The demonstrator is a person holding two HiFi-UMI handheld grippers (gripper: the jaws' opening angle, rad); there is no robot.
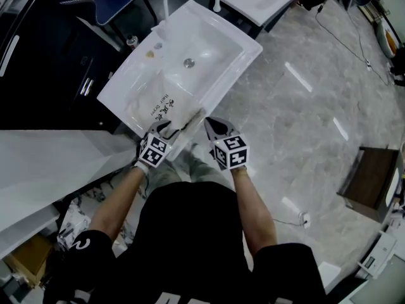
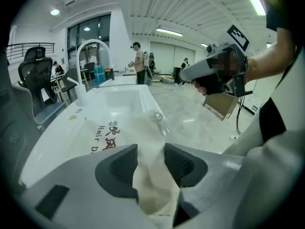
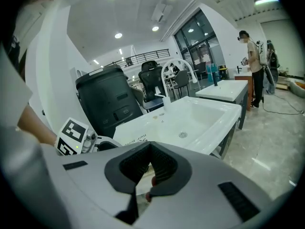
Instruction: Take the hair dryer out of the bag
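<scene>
Two grippers: both sit at the near corner of the sink [image 1: 240,56], just beside each other, at the near end of the bag [image 1: 161,106].
Left gripper [image 2: 150,156]: jaws wide – cream cloth from the bag stands up between the pads, but its own view does not show them pinching it.
Right gripper [image 3: 149,163]: jaws together, tip against tip. A small reddish sliver shows in the seam; I cannot tell what it is, or whether any of the bag is caught there.
Bag: pale and printed "Hair Dryer". It lies along the sink's left ledge, beside the bowl, and runs down to the near corner, where its end is crumpled under the grippers.
Hair dryer: it shows in no view. My judgement is that it is inside the bag, since nothing like it lies on the sink.
Done so far: very little – the grippers are at the bag's near end, and one has cloth between its jaws.
Left to do: nearly everything. The bag needs a firm hold, its mouth needs opening, and the dryer has to be drawn out.
Stage: the very start, by my reading.
</scene>
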